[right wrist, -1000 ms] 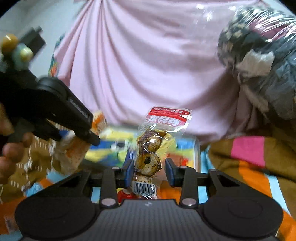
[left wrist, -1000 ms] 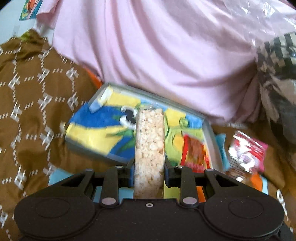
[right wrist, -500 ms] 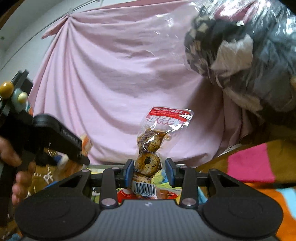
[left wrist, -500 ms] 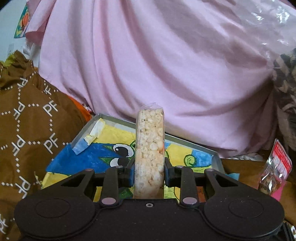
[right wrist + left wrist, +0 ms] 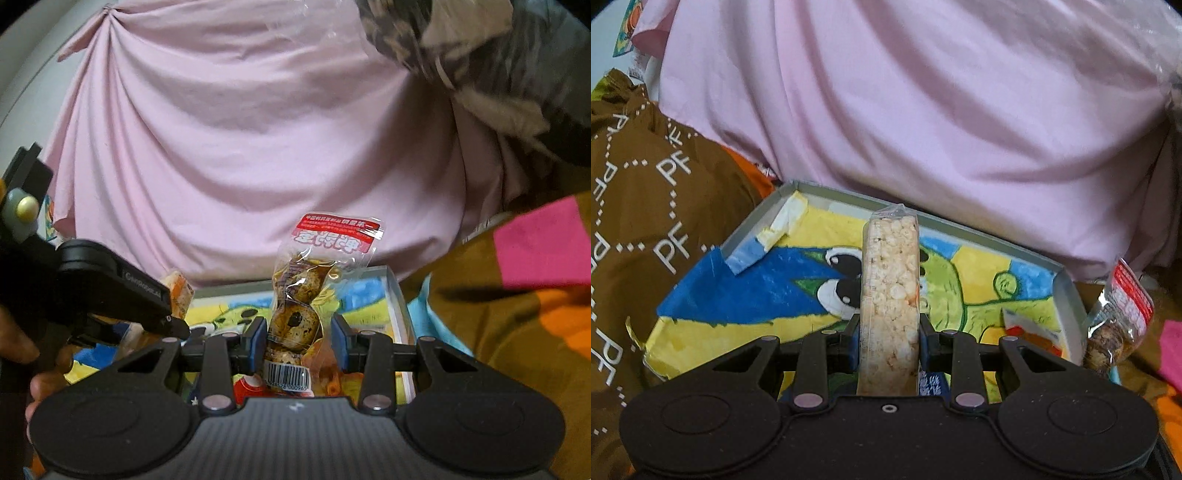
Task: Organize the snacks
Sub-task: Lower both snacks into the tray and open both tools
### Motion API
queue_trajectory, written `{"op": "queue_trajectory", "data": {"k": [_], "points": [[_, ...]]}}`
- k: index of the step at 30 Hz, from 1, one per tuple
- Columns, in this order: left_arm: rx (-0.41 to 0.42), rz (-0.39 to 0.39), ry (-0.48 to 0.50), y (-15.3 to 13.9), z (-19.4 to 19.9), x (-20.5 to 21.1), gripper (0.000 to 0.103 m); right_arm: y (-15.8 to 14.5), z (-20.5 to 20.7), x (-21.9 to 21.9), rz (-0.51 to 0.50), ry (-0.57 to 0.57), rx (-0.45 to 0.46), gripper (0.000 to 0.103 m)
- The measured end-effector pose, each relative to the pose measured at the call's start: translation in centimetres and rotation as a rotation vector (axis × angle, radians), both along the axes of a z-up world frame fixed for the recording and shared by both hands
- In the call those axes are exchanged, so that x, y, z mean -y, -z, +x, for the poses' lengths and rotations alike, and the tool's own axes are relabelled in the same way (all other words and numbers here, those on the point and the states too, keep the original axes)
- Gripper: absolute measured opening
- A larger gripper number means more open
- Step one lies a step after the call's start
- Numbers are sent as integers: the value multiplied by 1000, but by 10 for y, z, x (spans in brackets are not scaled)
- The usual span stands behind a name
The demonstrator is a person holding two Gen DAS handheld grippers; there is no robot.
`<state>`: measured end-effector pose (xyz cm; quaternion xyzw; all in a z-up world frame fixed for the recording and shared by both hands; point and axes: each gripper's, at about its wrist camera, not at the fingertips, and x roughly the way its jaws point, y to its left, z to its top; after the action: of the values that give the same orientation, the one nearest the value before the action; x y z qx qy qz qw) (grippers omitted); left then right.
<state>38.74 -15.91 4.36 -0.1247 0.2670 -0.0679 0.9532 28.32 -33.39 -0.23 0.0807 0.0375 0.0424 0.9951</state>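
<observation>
1. Left claw is clenched on a rice bar, held upright above the tray.
2. Right claw grasps an egg pack, also upright, near the tray's 3 o'clock wall.
3. Inside the tray, a red packet lies at about 4 o'clock; one snack seems stored.
4. Both held snacks are not yet placed, so I judge the task partly done; whether more snacks wait elsewhere, I cannot tell.
</observation>
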Motion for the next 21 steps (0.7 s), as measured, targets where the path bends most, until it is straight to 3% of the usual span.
{"op": "queue_trajectory", "data": {"k": [9, 13, 21], "points": [[-45, 5, -9, 10, 4, 4, 31, 3, 6, 4, 14, 4, -38, 38], [-57, 5, -21, 12, 5, 5, 32, 3, 8, 3, 7, 10, -52, 43], [-29, -5, -30, 1, -5, 1, 63, -8, -1, 1, -13, 26, -24, 63]]}}
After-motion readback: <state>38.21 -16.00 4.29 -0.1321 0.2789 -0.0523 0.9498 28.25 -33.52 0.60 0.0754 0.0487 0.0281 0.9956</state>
